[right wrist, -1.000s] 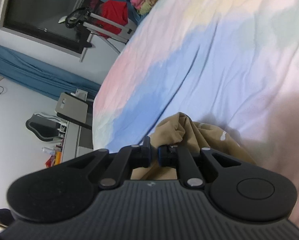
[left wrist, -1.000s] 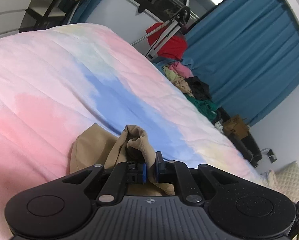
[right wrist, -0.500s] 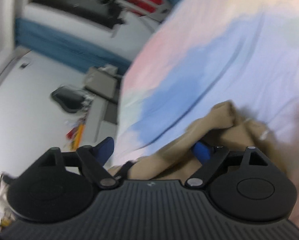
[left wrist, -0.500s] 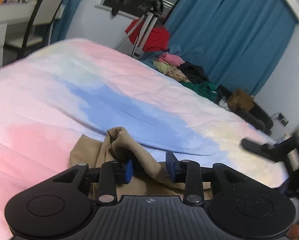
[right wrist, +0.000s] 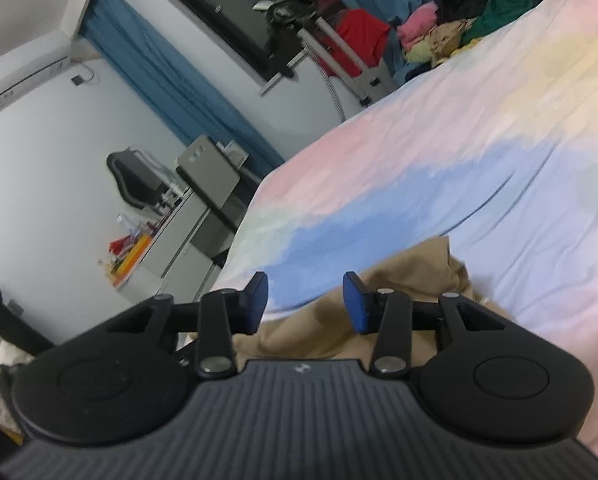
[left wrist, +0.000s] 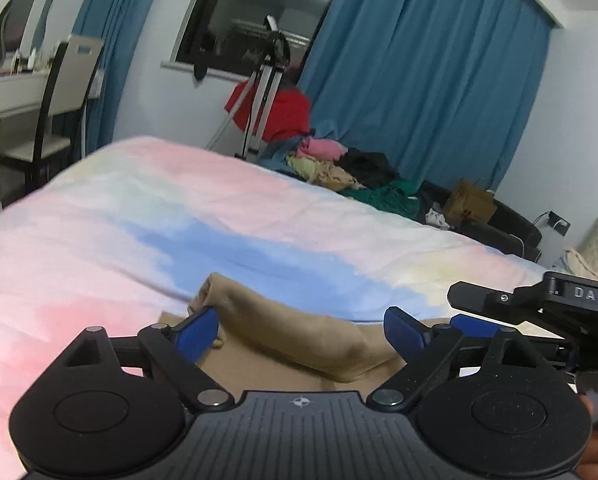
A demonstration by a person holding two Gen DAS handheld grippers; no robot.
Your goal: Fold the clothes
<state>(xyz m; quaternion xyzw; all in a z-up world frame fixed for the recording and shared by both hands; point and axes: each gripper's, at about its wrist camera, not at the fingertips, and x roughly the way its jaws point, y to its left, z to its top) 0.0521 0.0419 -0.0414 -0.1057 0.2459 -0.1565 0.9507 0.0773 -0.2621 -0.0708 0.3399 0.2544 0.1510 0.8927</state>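
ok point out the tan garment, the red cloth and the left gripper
tan garment (left wrist: 299, 330), left wrist view, on its raised fold
red cloth (left wrist: 287, 114), left wrist view, on the middle of the cloth behind the stand
left gripper (left wrist: 301, 330), left wrist view, midway between its open blue fingertips

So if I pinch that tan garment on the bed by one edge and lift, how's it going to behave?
The tan garment looks floppy: it lies in soft rolls and creases, so it would probably drape and unfold from a single pinch. It seems thin, so likely light. Pushed, it would probably bunch up on the quilted bedspread rather than slide flat.
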